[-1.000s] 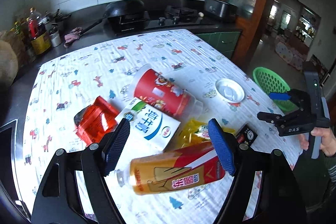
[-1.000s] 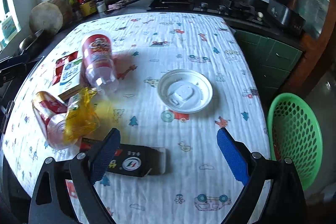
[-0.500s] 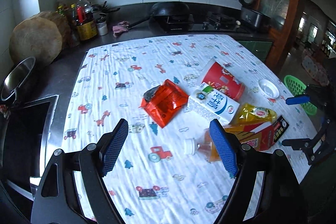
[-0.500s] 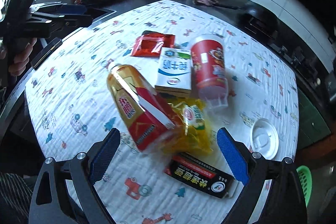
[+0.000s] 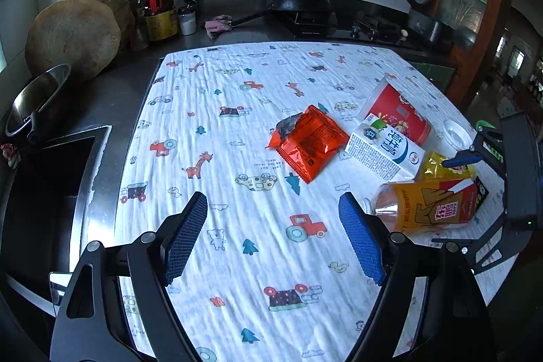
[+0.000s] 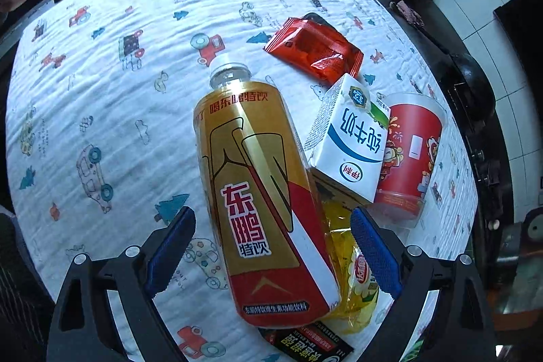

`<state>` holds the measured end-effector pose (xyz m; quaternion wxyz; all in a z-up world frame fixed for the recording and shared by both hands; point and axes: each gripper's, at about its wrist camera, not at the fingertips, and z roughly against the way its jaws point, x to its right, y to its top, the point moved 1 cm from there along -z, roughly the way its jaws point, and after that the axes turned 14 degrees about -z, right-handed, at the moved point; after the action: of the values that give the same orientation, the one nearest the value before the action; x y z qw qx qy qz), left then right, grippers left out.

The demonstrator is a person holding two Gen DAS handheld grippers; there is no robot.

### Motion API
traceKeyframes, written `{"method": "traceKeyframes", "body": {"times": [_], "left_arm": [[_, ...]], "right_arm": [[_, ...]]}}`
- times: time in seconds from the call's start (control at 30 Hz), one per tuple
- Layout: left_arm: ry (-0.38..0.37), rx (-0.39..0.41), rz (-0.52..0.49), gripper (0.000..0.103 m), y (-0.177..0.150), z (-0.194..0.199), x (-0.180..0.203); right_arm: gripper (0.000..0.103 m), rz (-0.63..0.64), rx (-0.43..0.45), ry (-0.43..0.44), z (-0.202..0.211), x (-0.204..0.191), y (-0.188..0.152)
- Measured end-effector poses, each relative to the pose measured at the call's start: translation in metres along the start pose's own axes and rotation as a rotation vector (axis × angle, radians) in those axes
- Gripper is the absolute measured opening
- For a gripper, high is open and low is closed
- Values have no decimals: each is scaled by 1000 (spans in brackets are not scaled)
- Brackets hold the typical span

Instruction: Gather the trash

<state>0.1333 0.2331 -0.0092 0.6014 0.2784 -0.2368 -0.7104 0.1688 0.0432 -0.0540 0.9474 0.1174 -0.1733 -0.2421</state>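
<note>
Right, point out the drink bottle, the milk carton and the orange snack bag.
drink bottle point(image 6: 258, 199), right wrist view, label.
milk carton point(image 6: 353, 141), right wrist view, white front.
orange snack bag point(image 5: 310, 146), left wrist view, middle.

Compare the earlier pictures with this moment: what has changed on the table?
The right tongs have swung from the white lid's side over to the gold drink bottle, now straddling it, open, not gripping. The left tongs pulled away from that bottle and now hang open over bare tablecloth. Nothing was picked up; the bottle, milk carton, red cup and orange wrapper lie where they were.
</note>
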Motion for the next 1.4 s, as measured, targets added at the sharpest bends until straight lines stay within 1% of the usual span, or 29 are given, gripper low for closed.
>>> {"method": "traceKeyframes", "body": {"times": [0.1, 0.2, 0.27, 0.33, 0.47, 0.6, 0.67, 0.77, 0.83, 0.87, 0.93, 0.97, 1.03, 1.1, 1.17, 1.23, 1.3, 1.4], "left_arm": [[-13, -9, 0, 79, 2, -9, 0], [-15, -18, -22, 79, 5, -18, 2], [-13, -24, -40, 79, 7, -23, 4], [-11, -32, -55, 79, 10, -28, 4], [-11, -39, -86, 79, 20, -38, 5], [0, -39, -141, 79, 32, -52, 9], [-14, -45, -158, 79, 38, -61, 10], [-7, -51, -189, 79, 45, -74, 14], [-37, -54, -215, 85, 50, -83, 19], [-43, -55, -233, 90, 53, -88, 22], [-30, -52, -265, 92, 58, -97, 27], [-38, -53, -279, 92, 61, -103, 30], [-71, -70, -309, 93, 66, -116, 36], [-60, -83, -343, 94, 70, -132, 41], [-84, -104, -353, 94, 74, -146, 42], [-79, -125, -377, 94, 76, -160, 44], [-92, -147, -413, 95, 76, -171, 47], [-92, -183, -437, 95, 75, -185, 50]], "right_arm": [[87, 13, -20, -10, -14, -2, 3], [85, 44, -30, -42, -27, -6, 2], [80, 49, -23, -36, -27, -6, 3], [73, 40, -32, -30, -28, -4, 4], [72, 25, -32, -25, -25, -4, 5], [71, -55, -18, 16, -14, 1, 5], [70, -82, -9, 19, -6, 3, 1], [70, -122, 0, 29, 7, 8, -7], [70, -151, 1, 61, 15, 13, -14], [70, -169, 8, 66, 21, 15, -19], [70, -206, 15, 73, 31, 17, -29], [70, -234, 21, 79, 36, 22, -33], [70, -293, 27, 95, 44, 30, -43], [70, -357, 42, 116, 55, 38, -54], [70, -412, 55, 126, 64, 45, -67], [70, -456, 66, 121, 72, 51, -79], [70, -497, 73, 125, 78, 57, -92], [70, -559, 81, 120, 83, 65, -110]]}}
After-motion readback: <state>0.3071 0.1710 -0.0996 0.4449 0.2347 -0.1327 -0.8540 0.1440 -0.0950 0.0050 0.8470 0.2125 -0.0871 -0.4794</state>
